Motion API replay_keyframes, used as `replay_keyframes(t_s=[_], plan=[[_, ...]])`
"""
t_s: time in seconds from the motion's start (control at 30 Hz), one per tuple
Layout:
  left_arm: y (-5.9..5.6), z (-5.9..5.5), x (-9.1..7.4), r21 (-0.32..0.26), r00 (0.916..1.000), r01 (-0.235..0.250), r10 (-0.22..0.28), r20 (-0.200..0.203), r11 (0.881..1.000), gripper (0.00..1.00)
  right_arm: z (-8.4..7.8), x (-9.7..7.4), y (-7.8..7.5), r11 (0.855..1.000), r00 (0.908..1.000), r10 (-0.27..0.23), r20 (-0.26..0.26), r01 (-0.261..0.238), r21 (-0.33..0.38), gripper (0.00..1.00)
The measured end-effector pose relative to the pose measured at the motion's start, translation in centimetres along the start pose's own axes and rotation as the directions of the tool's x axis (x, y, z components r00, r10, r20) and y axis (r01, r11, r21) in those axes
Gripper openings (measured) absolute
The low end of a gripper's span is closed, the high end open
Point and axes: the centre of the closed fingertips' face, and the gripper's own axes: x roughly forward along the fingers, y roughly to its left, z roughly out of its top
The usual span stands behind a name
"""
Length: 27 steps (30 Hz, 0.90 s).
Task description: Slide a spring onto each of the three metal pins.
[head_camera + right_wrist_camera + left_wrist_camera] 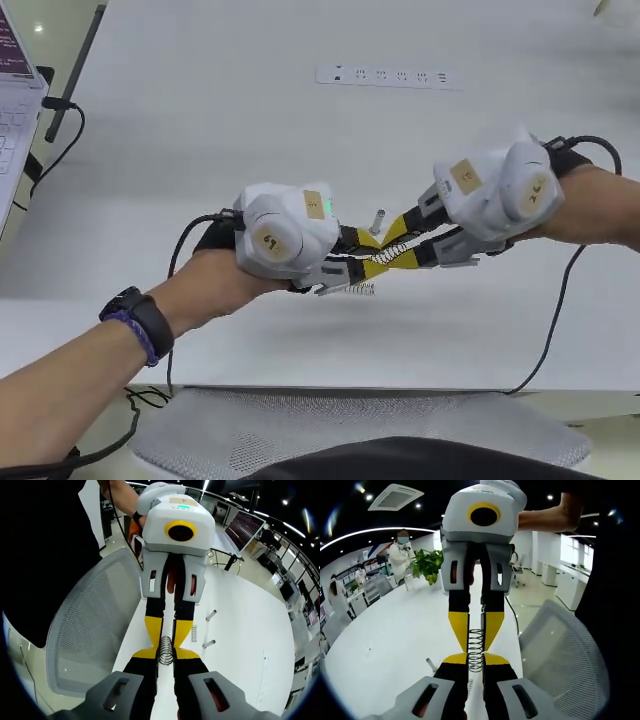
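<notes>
Spring (pixel 476 650) sits pinched between two narrow pairs of jaws, where left gripper (pixel 475 661) and right gripper (pixel 476 639) meet tip to tip above the table (pixel 200 120). Right gripper view adds first pin (pixel 211 615), second pin (pixel 208 643) and a loose spring (pixel 194 632) between them. Head view shows an upright pin (pixel 378 220) just behind the tips.

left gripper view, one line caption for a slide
Left gripper and right gripper meet tip to tip above a white table, both pinching one spring.
</notes>
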Motion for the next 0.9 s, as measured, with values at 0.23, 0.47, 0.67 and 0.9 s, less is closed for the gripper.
replay_keyframes(t_s=[0.23,0.47,0.67,0.9], plan=[[-0.4,-0.4,0.4,0.0,1.0,0.007,-0.007,-0.006,1.0,0.03,-0.4,0.4,0.4,1.0,0.9995,0.015,-0.026,-0.015,-0.011,0.08],[-0.4,-1.0,0.4,-0.019,0.9999,0.001,-0.002,-0.017,1.0,0.08,-0.5,0.8,0.3,1.0,0.9995,0.012,-0.03,-0.012,-0.005,0.08],[-0.3,-1.5,-0.1,-0.036,0.9995,-0.016,0.015,-0.026,0.999,0.12,-1.2,1.0,0.0,1.0,0.999,0.002,-0.045,-0.001,0.012,0.08],[0.1,-2.2,-0.9,-0.069,0.9985,-0.048,0.046,-0.03,0.996,0.13,-2.0,1.2,-0.1,1.0,0.9981,-0.006,-0.062,0.008,0.028,0.08]])
